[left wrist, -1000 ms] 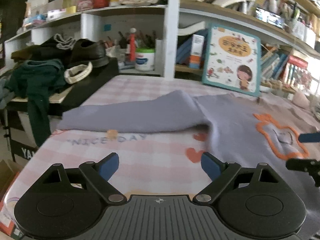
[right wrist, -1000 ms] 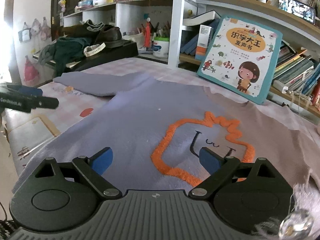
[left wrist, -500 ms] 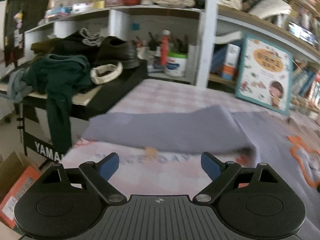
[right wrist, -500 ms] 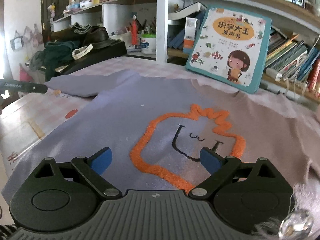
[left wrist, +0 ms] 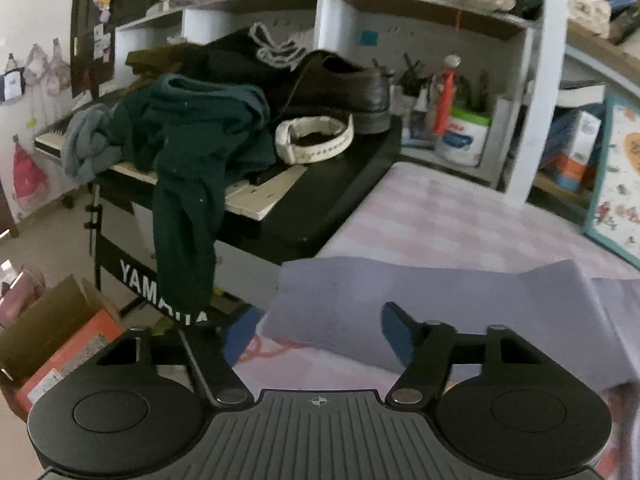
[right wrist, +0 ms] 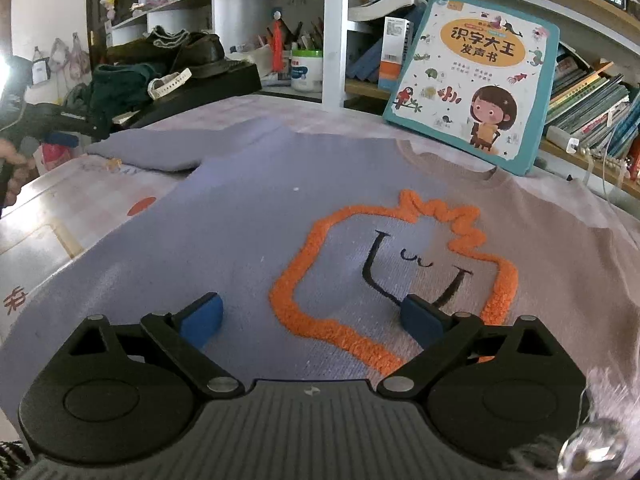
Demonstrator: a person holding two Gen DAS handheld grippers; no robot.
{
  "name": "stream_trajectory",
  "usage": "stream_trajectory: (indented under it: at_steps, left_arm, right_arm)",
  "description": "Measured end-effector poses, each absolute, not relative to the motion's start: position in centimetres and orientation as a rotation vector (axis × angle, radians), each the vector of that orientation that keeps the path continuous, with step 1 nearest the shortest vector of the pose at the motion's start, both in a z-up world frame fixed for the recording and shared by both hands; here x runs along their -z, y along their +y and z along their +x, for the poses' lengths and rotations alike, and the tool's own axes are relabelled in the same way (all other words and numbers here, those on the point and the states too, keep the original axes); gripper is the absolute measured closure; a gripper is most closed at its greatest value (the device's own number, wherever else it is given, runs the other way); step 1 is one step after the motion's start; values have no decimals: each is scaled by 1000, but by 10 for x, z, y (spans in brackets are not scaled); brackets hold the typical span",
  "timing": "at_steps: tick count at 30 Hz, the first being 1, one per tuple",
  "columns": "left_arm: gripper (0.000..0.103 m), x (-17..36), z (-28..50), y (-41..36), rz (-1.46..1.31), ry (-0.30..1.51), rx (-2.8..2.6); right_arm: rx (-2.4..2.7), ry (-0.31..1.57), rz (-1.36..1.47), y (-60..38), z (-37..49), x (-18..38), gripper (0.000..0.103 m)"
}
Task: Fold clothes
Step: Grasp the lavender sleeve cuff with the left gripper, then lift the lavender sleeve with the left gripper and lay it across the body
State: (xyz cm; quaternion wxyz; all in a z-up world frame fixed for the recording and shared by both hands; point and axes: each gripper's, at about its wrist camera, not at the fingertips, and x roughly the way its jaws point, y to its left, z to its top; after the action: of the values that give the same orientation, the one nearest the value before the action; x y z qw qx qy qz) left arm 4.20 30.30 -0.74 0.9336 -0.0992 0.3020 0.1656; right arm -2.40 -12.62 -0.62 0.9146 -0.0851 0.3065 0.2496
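A lilac sweatshirt [right wrist: 248, 220] with an orange outline design [right wrist: 400, 264] lies flat on the pink checked table. Its left sleeve [left wrist: 420, 300] stretches toward the table's left edge. My left gripper [left wrist: 316, 336] is open and empty, low over the cuff end of that sleeve, with the sleeve end between its blue fingertips [left wrist: 394, 332]. It also shows at the far left of the right wrist view [right wrist: 64, 136]. My right gripper [right wrist: 312, 316] is open and empty, just above the sweatshirt's chest in front of the design.
A black keyboard [left wrist: 320, 200] stands left of the table, piled with dark green clothes [left wrist: 192, 148], a shoe [left wrist: 340, 88] and a white band. A cardboard box [left wrist: 52, 344] sits on the floor. A children's book [right wrist: 476, 80] leans on the shelves behind the table.
My left gripper has swung left and forward along the sleeve to its cuff end at the table's edge. My right gripper has moved slightly forward over the chest. Both stay open.
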Motion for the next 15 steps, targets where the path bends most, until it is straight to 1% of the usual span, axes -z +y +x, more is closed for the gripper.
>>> stream_trajectory:
  at_steps: [1, 3, 4, 6, 9, 15]
  left_arm:
    - [50, 10, 46, 306, -207, 628, -340]
    - [54, 13, 49, 308, -213, 631, -340]
    - [61, 14, 50, 308, -216, 628, -339]
    - [70, 13, 48, 310, -262, 607, -314]
    - [70, 9, 46, 304, -295, 579, -256]
    - [69, 16, 58, 295, -341, 600, -200]
  right_arm:
    - [-515, 633, -173, -126, -23, 6, 5]
    - [-516, 637, -167, -127, -22, 6, 5]
    - [-517, 639, -165, -127, -22, 6, 4]
    - [-517, 642, -161, -128, -21, 6, 4]
    - [-520, 644, -160, -128, -21, 7, 3]
    - [-522, 645, -159, -127, -21, 7, 2]
